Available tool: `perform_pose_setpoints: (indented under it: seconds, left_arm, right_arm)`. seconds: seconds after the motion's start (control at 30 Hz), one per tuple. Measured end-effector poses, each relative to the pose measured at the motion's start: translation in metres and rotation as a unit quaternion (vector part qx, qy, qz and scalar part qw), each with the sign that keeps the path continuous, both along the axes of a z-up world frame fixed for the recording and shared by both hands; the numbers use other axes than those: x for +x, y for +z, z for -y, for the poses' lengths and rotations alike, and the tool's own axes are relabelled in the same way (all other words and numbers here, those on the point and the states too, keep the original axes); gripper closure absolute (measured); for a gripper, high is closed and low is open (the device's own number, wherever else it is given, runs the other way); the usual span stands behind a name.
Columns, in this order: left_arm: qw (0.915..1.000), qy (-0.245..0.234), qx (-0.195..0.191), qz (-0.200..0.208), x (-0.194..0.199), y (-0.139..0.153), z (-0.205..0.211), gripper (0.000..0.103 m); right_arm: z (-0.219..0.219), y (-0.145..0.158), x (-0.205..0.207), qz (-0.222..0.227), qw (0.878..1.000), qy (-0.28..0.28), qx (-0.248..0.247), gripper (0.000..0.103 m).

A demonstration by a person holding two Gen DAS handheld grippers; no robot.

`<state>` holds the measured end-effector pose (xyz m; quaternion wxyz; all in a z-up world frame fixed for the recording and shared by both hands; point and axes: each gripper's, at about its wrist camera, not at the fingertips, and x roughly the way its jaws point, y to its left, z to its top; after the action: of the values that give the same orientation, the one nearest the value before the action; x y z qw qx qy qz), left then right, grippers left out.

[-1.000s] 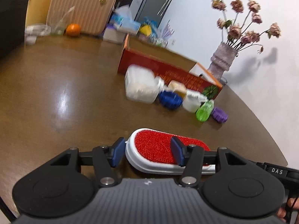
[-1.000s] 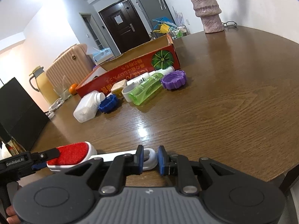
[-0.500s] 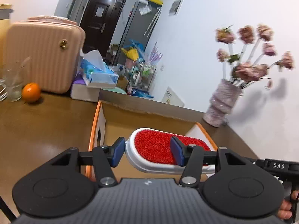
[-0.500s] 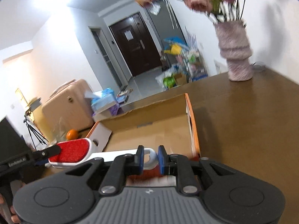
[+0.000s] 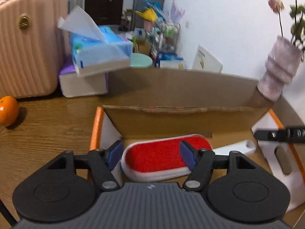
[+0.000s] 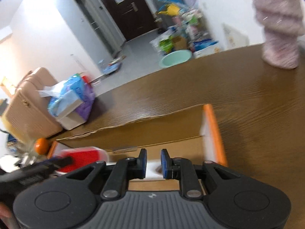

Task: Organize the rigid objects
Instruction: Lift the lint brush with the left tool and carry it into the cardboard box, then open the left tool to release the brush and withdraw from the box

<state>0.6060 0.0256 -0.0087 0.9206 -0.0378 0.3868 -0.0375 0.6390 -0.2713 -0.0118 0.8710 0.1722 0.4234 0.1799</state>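
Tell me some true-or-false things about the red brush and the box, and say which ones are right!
1. The red brush is over the open cardboard box. True.
2. The left gripper squeezes the brush head tight. False: its jaws have just been opening, and the pads stand off the head, which lies between them.
3. The right gripper is shut on the brush's white handle. True.
4. The orange is inside the box. False: it sits on the wooden table, outside the box.
5. The tissue pack lies in the box. False: it rests on a stack beside the pink suitcase.
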Motion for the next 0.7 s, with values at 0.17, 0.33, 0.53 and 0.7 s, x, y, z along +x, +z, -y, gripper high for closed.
perform_pose_setpoints:
  seconds: [0.17,0.33,0.53,0.7]
  left_arm:
    - [0.9989,-0.011,0.035,0.028,-0.013,0.012,0.008,0.024]
    - [0.9984,0.0,0.046,0.034,-0.034,0.038,0.006,0.019]
    - [0.9949,0.019,0.069,0.071,-0.08,0.072,0.001,0.005]
    - [0.9937,0.026,0.065,0.087,-0.132,0.074,-0.004,0.001]
  right_arm:
    - [-0.016,0.006,-0.003,0.024,0.998,0.01,-0.049,0.085]
    - [-0.006,0.026,-0.018,0.031,0.998,0.006,-0.053,0.079]
    - [0.01,0.066,-0.061,0.049,0.994,0.016,-0.099,0.045]
    - [0.009,0.08,-0.117,0.105,0.981,0.026,-0.161,0.022]
